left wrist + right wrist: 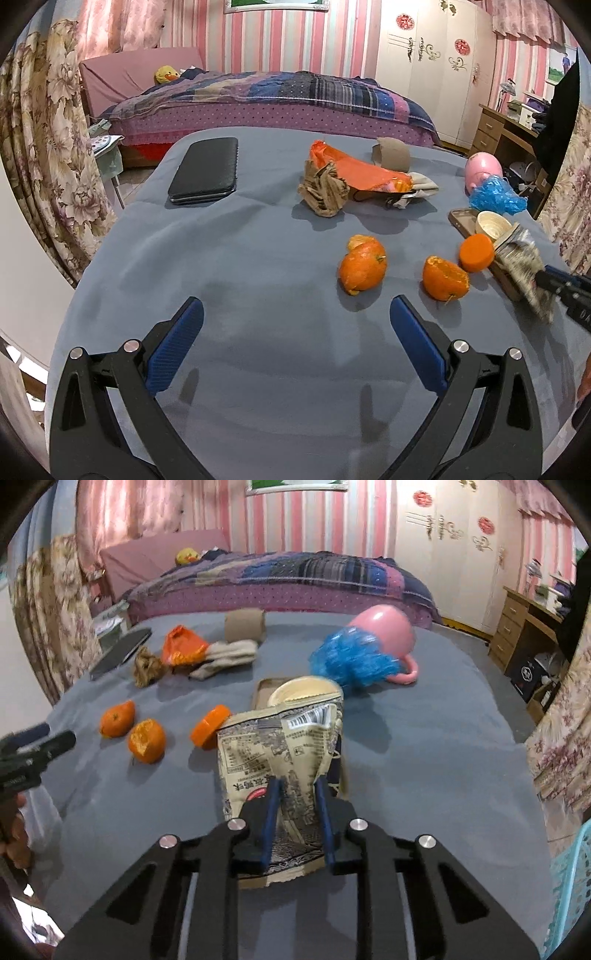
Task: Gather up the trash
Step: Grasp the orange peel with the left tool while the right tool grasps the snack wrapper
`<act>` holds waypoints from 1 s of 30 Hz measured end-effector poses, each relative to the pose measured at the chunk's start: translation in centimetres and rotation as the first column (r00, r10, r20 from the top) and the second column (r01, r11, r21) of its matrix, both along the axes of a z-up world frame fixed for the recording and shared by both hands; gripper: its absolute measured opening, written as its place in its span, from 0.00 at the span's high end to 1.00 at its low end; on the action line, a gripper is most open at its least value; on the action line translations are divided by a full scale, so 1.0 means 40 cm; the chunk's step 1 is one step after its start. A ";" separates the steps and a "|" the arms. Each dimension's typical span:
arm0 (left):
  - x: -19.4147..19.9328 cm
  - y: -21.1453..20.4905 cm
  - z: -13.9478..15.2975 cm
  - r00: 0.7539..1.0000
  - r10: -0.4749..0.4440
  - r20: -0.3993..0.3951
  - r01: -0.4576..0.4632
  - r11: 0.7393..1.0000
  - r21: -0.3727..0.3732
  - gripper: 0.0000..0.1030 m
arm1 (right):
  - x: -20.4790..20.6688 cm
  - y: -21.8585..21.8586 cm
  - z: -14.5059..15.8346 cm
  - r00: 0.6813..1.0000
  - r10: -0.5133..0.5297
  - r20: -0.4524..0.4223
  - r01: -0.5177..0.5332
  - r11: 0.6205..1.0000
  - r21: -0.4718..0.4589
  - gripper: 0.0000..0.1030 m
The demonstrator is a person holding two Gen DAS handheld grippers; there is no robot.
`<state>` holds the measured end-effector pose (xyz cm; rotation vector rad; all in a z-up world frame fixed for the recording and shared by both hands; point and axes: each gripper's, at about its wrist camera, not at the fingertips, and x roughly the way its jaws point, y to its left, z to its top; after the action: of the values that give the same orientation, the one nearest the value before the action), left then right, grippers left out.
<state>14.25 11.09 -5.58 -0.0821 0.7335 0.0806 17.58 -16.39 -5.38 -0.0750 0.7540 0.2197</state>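
My right gripper [297, 784] is shut on a crumpled beige printed snack bag [280, 746], whose lower part sits pinched between the blue pads; from the left wrist view the same bag [521, 264] shows at the right edge. My left gripper [295, 306] stands open above bare grey cloth, nothing between its fingers. Two orange peel pieces [364, 267] [445, 278] lie ahead of it, and an orange lid [476, 253] beside the bag. Farther back lie a brown paper wad [325, 188], an orange plastic bag [354, 170], a cardboard tube [393, 155] and a blue plastic wad [351, 657].
A grey-covered table [258, 295] holds everything. A black phone case [205, 170] lies at the back left, a pink piggy bank [384, 631] at the back right, a phone and a small bowl [306, 692] behind the bag. A light blue basket [570, 886] stands at the right.
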 end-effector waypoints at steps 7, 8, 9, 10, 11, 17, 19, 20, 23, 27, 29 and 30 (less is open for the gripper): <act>0.048 -0.045 0.001 1.000 -0.019 -0.010 0.018 1.000 -0.025 0.05 | -0.013 -0.117 0.045 0.992 -0.117 0.051 0.116 0.993 0.016 0.80; 0.060 -0.051 -0.001 1.000 -0.019 -0.015 0.018 0.999 -0.029 0.05 | -0.012 -0.130 0.046 0.990 -0.134 0.054 0.133 0.991 0.011 0.80; 0.070 -0.058 -0.003 1.000 -0.018 -0.022 0.017 0.999 -0.028 0.05 | -0.011 -0.143 0.044 0.988 -0.146 0.053 0.146 0.989 0.014 0.80; 0.082 -0.064 -0.007 0.999 -0.016 -0.032 0.015 1.000 -0.023 0.05 | -0.009 -0.150 0.043 0.987 -0.152 0.050 0.151 0.988 0.018 0.80; 0.098 -0.071 -0.014 0.999 -0.012 -0.049 0.011 1.000 -0.013 0.09 | -0.007 -0.159 0.041 0.986 -0.160 0.047 0.159 0.987 0.024 0.80; 0.156 -0.084 -0.058 0.990 -0.016 -0.137 0.013 1.000 -0.026 0.43 | 0.001 -0.167 0.040 0.986 -0.161 0.052 0.160 0.987 0.026 0.80; 0.151 -0.087 -0.052 0.992 -0.029 -0.119 0.025 0.999 -0.037 0.58 | 0.001 -0.165 0.041 0.986 -0.156 0.053 0.155 0.988 0.024 0.80; 0.149 -0.088 -0.051 0.992 -0.040 -0.118 0.035 0.998 -0.046 0.69 | -0.001 -0.166 0.041 0.986 -0.156 0.053 0.155 0.988 0.025 0.80; 0.139 -0.097 -0.044 0.992 -0.042 -0.117 0.039 0.999 -0.028 0.73 | -0.005 -0.164 0.038 0.986 -0.157 0.053 0.155 0.987 0.030 0.80; 0.108 -0.110 0.005 0.996 -0.055 -0.067 0.055 0.998 0.001 0.73 | -0.014 -0.168 0.039 0.986 -0.156 0.055 0.155 0.988 0.028 0.80; 0.085 -0.119 0.038 0.998 -0.052 -0.035 0.053 0.998 0.026 0.73 | -0.017 -0.169 0.042 0.985 -0.159 0.060 0.158 0.987 0.031 0.80; 0.072 -0.125 0.055 0.998 -0.053 -0.020 0.054 0.998 0.032 0.73 | -0.022 -0.171 0.043 0.985 -0.160 0.063 0.159 0.987 0.031 0.80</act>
<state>17.15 6.11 -3.39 -0.0303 0.7528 0.0424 16.71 -23.22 -3.66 0.0034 0.6884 0.0741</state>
